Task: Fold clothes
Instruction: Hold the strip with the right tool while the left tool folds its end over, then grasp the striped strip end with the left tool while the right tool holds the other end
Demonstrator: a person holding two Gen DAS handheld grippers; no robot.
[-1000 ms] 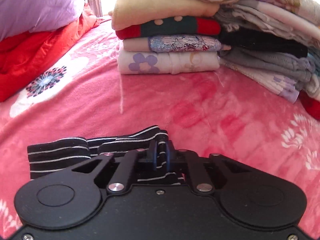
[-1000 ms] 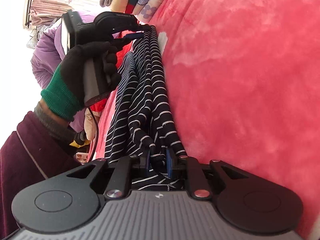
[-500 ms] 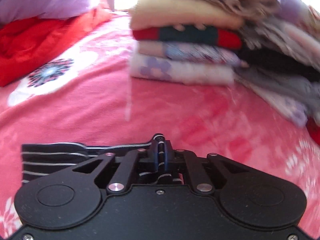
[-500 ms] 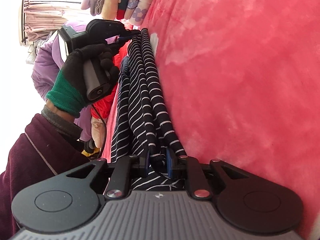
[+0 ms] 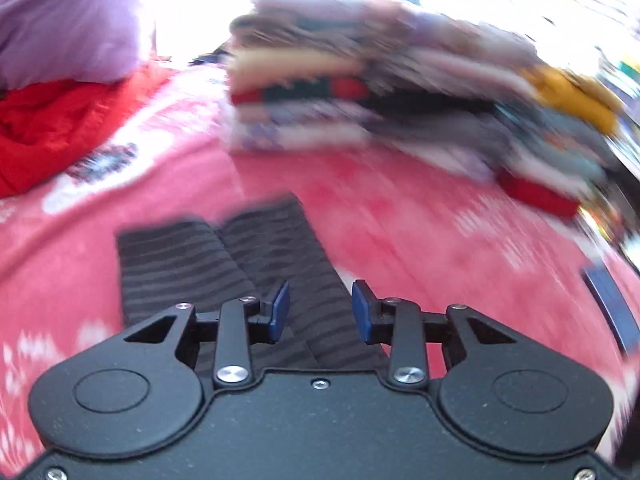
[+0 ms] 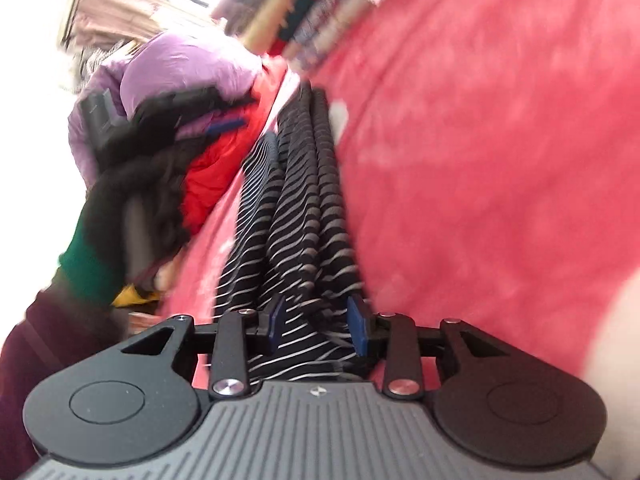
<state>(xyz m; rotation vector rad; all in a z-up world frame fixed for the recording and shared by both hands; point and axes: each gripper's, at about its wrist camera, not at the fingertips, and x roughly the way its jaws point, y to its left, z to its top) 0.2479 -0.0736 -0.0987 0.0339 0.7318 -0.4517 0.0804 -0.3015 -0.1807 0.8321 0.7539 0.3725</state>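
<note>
Both grippers, left [image 5: 319,307] and right [image 6: 316,320], have just been opening, pads apart and off the striped garment [image 6: 298,204] (folded long) lying on the pink blanket [image 5: 400,216] beneath them.

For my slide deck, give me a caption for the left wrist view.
Left gripper, jaws just opened and off the cloth, above the folded striped garment on the pink blanket, blurred clothes stack behind.

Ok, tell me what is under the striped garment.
The striped garment lies folded on the pink blanket, which shows all around it. Whatever is beneath the blanket is covered and cannot be seen.
</note>
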